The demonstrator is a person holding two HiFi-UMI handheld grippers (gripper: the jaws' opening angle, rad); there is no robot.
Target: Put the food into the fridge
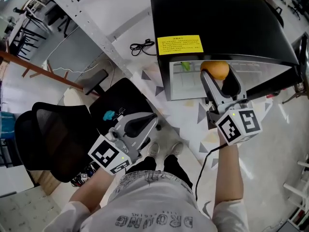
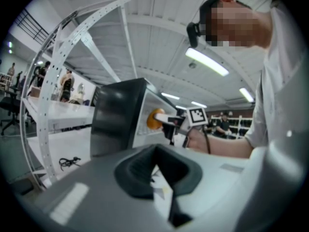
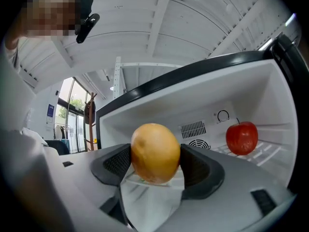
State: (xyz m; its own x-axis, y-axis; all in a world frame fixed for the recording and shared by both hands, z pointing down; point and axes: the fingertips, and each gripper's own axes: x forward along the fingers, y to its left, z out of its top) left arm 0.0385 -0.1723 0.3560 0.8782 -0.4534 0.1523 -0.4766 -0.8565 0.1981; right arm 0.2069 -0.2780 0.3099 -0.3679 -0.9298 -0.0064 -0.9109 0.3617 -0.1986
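Note:
An orange (image 1: 216, 69) sits between the fingers of my right gripper (image 1: 218, 75), which is shut on it at the mouth of the open black fridge (image 1: 217, 18). In the right gripper view the orange (image 3: 155, 152) fills the gap between the dark pads, and the fridge's white inside (image 3: 203, 100) lies just ahead. A red apple (image 3: 242, 137) rests on the wire shelf at the right. My left gripper (image 1: 145, 122) hangs low by my body, shut and holding nothing. From the left gripper view, the orange (image 2: 154, 119) shows in front of the fridge (image 2: 113, 117).
A black office chair (image 1: 53, 134) stands at the left, close to my left gripper. A white perforated metal frame (image 1: 91, 23) runs along the fridge's left side, with a black cable (image 1: 142, 46) beside it. Something green (image 1: 185, 65) lies inside the fridge.

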